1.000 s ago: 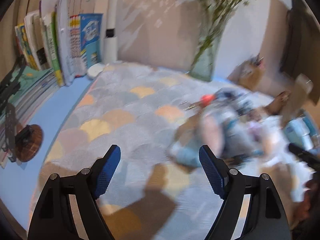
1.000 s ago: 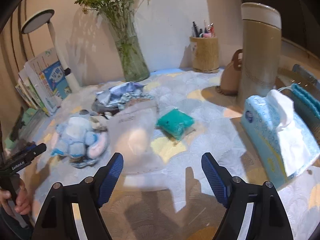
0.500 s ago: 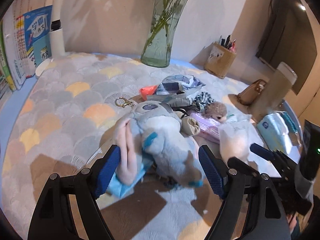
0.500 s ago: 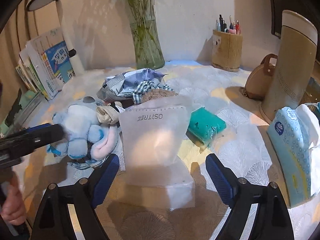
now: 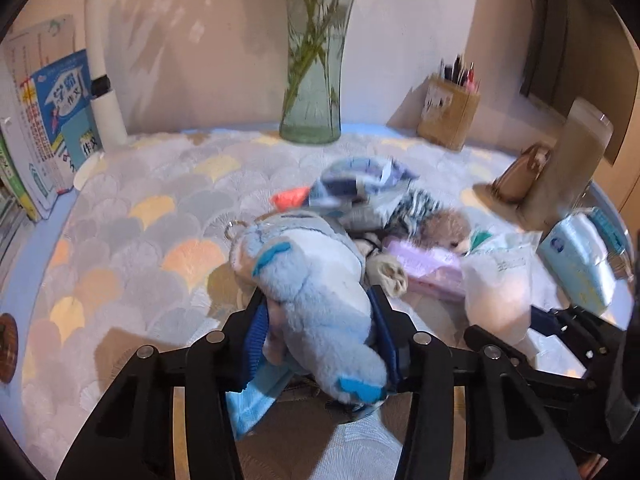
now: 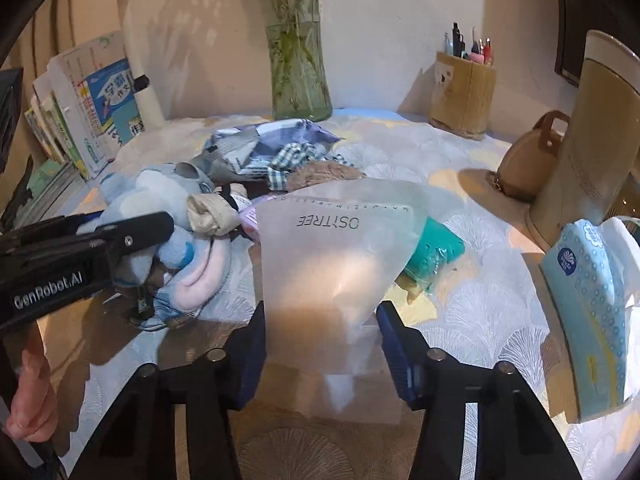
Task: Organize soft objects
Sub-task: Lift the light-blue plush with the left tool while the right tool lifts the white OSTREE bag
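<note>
Two claws just closed: left (image 5: 320, 344) pinching blue plush (image 5: 316, 280), right (image 6: 320, 356) pinching "OSTREE" bag (image 6: 332, 272).

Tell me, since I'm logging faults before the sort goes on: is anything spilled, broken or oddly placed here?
Nothing looks spilled or broken. The soft things lie in a loose heap: a checked cloth and crumpled wrapper behind the blue plush toy in the left gripper. The right gripper pinches the frosted pouch, which stands tilted.

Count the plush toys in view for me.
2. A blue plush sits between the pads of the left hand-held gripper, whose jaws have just been closing on it; a brown fuzzy plush lies behind it beside the purple pack. The clothes pile may hide more.
</note>
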Demonstrator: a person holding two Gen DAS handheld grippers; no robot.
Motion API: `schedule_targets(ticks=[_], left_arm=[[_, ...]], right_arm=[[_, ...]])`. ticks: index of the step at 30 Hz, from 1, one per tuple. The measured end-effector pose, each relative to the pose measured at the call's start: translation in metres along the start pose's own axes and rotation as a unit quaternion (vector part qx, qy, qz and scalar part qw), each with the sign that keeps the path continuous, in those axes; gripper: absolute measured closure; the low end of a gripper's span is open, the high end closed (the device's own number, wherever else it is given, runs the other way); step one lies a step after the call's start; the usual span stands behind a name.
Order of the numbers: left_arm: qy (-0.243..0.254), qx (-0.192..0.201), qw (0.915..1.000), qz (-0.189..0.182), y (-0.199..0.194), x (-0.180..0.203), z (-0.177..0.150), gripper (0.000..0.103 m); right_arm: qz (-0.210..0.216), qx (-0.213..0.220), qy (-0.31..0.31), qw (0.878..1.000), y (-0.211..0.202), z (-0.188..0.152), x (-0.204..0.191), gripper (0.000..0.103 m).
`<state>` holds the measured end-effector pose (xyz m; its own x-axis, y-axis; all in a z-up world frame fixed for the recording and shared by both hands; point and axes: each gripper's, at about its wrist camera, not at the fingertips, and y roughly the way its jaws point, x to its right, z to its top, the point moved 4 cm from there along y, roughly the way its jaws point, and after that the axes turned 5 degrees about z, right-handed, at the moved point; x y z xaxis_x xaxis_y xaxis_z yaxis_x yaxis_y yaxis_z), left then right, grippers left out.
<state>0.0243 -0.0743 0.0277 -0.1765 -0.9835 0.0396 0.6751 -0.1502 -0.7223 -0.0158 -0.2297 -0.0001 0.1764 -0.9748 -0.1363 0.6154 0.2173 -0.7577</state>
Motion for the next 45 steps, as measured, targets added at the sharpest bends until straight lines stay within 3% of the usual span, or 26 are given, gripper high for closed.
schedule_targets(ticks=[10,16,18,23,30,33,35,39,41,45], left_arm=[[-0.043,0.061,0.9965,-0.037,-0.066,-0.045,0.009,0.058],[-0.042,0.023,0.9984,-0.031,-0.061,-0.087,-0.014,0.057],[-0.038,0.004,0.9990,-0.022,-0.051,-0.096,-0.022,0.053],[-0.001,-0.027,0.9968,0.075,-0.031,-0.115,-0.042,0.036],[-0.048,-0.027,0.9981,0.029,-0.047,-0.139,-0.057,0.026],[-0.028,-0.017,0.9990,0.032,-0.046,-0.126,-0.050,0.016],[-0.006,-0.019,0.9987,0.047,-0.037,-0.116,-0.046,0.015],[-0.002,-0.047,0.9981,0.039,-0.009,-0.110,-0.046,0.016],[-0.014,-0.046,0.9985,0.024,-0.002,-0.112,-0.049,0.027],[-0.025,-0.025,0.9992,0.014,-0.013,-0.116,-0.055,0.039]], right_arm=[[-0.002,0.012,-0.006,1.000,-0.005,0.001,-0.001,0.054],[0.006,0.010,-0.004,1.000,-0.005,0.001,-0.002,0.054],[0.008,0.011,-0.005,1.000,-0.006,0.001,-0.002,0.054],[0.008,0.003,-0.002,1.000,-0.004,0.001,-0.001,0.054],[0.008,-0.006,-0.001,1.000,-0.001,0.000,-0.001,0.052],[0.006,-0.005,0.000,1.000,-0.001,0.000,-0.001,0.052],[0.005,-0.006,0.001,1.000,-0.002,0.000,0.000,0.051],[0.005,-0.007,0.001,1.000,-0.001,0.000,0.001,0.050],[0.006,-0.008,0.001,1.000,-0.001,-0.001,0.001,0.050],[0.012,-0.007,0.000,1.000,-0.001,-0.001,0.001,0.050]])
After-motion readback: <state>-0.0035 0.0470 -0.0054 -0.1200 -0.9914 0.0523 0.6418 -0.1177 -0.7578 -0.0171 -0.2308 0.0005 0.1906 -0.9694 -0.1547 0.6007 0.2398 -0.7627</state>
